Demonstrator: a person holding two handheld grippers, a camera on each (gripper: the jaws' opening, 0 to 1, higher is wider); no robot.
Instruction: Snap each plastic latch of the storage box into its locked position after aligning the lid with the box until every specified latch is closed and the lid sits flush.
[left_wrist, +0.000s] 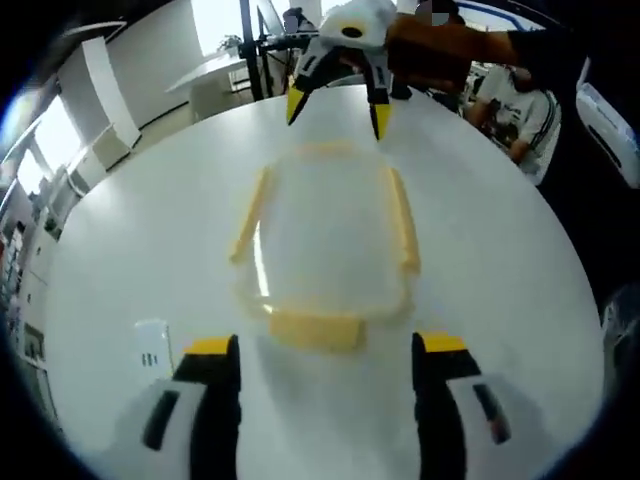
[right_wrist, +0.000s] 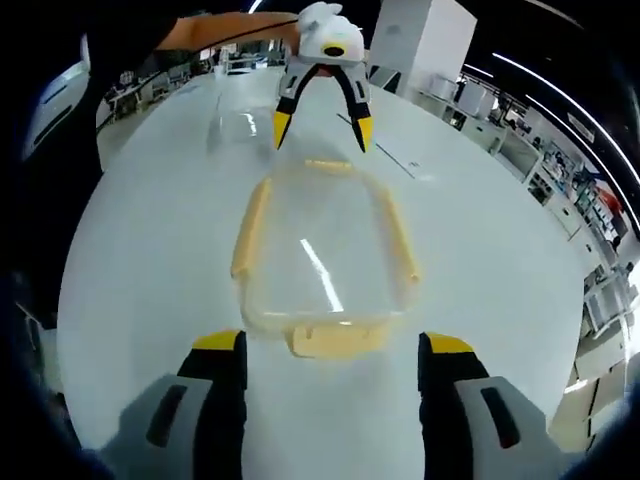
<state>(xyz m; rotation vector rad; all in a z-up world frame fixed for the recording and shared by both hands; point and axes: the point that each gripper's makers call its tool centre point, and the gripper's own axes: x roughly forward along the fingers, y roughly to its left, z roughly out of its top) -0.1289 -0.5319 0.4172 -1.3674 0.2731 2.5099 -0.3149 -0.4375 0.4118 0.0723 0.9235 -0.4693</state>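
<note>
A clear storage box (left_wrist: 325, 235) with its lid on rests in the middle of a white round table (left_wrist: 150, 240). Pale yellow latches run along its sides: a near one (left_wrist: 315, 330), a left one (left_wrist: 250, 215), a right one (left_wrist: 403, 220) and a far one (left_wrist: 330, 148). Whether they are snapped down I cannot tell. My left gripper (left_wrist: 325, 350) stands open just short of the near latch. My right gripper (left_wrist: 335, 110), held by a hand, hovers open beyond the far end. In the right gripper view the box (right_wrist: 320, 250) lies between my open right gripper (right_wrist: 333, 350) and the left gripper (right_wrist: 318, 125).
A small white card (left_wrist: 152, 348) lies on the table to the left of my left jaw. A seated person (left_wrist: 520, 110) is behind the table's far right edge. Shelving (right_wrist: 560, 170) lines the room beyond the table in the right gripper view.
</note>
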